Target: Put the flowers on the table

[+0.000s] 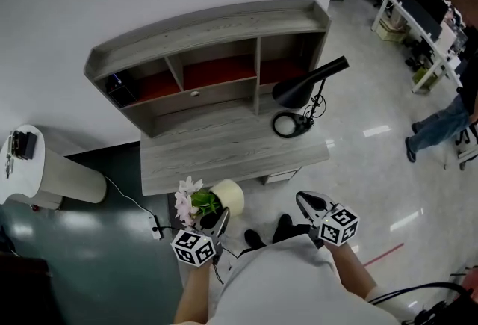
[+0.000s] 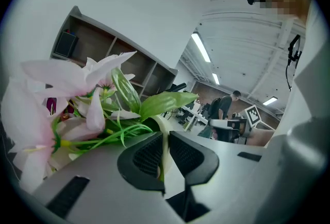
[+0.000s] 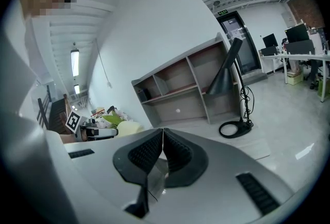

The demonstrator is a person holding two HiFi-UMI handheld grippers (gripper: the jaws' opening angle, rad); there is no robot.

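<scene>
Flowers (image 1: 188, 200), pale pink blooms over green leaves, sit in a small cream pot (image 1: 230, 196). The pot is carried above the floor, just near of the grey wood surface (image 1: 224, 155) and toward its left end; it is not set down yet. The pot looks tipped, with the blooms leaning left. Left tongs (image 1: 218, 219) pinch the pot by its thin rim (image 2: 164, 140): in the left gripper view the pale wall stands between the two pads, and leaves and petals spill out to the left. Right tongs (image 3: 161, 140) are pressed together on nothing, held near the person's right side, well apart from the pot.

Judgement on handling: the load is light. The pot wall is stiff, but smooth and narrow where it is gripped, so a one-point rim pinch lets it swing or slip. The petals and leaves are soft and bend easily, so they are no place to grip. Best hold is the rim or the pot body, keeping the base lowest on the way down.

On the surface a shelved hutch (image 1: 209, 54) fills the far side, and a black lamp (image 1: 310, 84) leans at the far right. The near left stretch shows bare wood, the likeliest landing spot.
</scene>
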